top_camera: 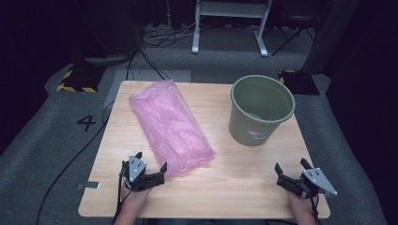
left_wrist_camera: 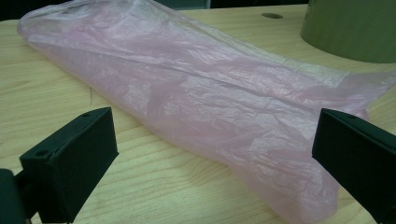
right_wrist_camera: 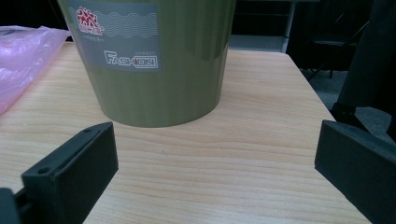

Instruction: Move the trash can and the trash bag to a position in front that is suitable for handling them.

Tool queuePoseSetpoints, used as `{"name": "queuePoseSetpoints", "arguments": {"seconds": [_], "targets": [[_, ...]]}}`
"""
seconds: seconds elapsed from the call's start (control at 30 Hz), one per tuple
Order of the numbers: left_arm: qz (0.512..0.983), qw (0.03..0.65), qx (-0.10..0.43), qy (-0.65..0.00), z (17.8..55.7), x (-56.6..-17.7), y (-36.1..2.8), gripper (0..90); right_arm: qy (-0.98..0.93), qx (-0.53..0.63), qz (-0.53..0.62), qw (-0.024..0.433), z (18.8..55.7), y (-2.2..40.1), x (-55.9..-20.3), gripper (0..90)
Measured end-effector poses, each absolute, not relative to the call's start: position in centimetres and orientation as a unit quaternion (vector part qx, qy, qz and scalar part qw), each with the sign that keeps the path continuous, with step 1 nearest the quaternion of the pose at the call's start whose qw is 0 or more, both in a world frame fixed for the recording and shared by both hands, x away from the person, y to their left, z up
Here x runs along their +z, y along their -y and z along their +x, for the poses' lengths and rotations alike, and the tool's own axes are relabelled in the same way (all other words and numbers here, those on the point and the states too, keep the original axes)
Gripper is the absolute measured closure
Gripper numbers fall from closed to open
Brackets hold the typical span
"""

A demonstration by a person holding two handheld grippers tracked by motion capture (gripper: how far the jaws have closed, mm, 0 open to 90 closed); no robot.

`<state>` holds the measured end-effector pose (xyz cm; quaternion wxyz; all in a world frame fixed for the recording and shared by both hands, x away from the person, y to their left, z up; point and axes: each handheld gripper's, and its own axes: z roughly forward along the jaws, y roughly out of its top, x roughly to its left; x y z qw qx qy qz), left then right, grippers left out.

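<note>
A folded pink plastic bag (top_camera: 170, 124) lies flat and slanted on the left half of the wooden table (top_camera: 234, 168). An olive green bucket (top_camera: 259, 110) stands upright at the right rear, empty inside. My left gripper (top_camera: 151, 162) hovers open at the bag's near end, jaws wide apart and touching nothing. In the left gripper view the bag (left_wrist_camera: 205, 102) stretches across just beyond the jaws. My right gripper (top_camera: 291, 166) is open near the front right edge. In the right gripper view the bucket (right_wrist_camera: 154, 60), with a label on its side, stands ahead of the jaws.
The table's right edge (top_camera: 307, 154) lies close to my right gripper. A black cable (top_camera: 70, 164) trails over the grey floor at the left. A white metal frame (top_camera: 230, 23) stands behind the table.
</note>
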<state>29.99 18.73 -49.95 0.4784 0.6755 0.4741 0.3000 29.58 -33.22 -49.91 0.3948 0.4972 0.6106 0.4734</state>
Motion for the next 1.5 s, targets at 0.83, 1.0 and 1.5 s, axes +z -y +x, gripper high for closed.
{"name": "queuePoseSetpoints", "arguments": {"seconds": [0.83, 1.0, 1.5], "targets": [[0.669, 0.510, 0.278, -0.463, 34.7, -47.6, -16.2, 0.2, -0.568, 0.503, 0.532, 0.377, 32.3, 35.0, -48.8, 0.5], [0.667, 0.518, 0.274, -0.460, 36.0, -47.2, -15.7, 0.2, -0.568, 0.510, 0.527, 0.374, 33.1, 35.3, -48.1, 0.0], [0.668, 0.541, 0.259, -0.441, 39.9, -45.6, -12.8, 0.4, -0.577, 0.532, 0.515, 0.345, 37.3, 36.3, -46.5, 0.0]]}}
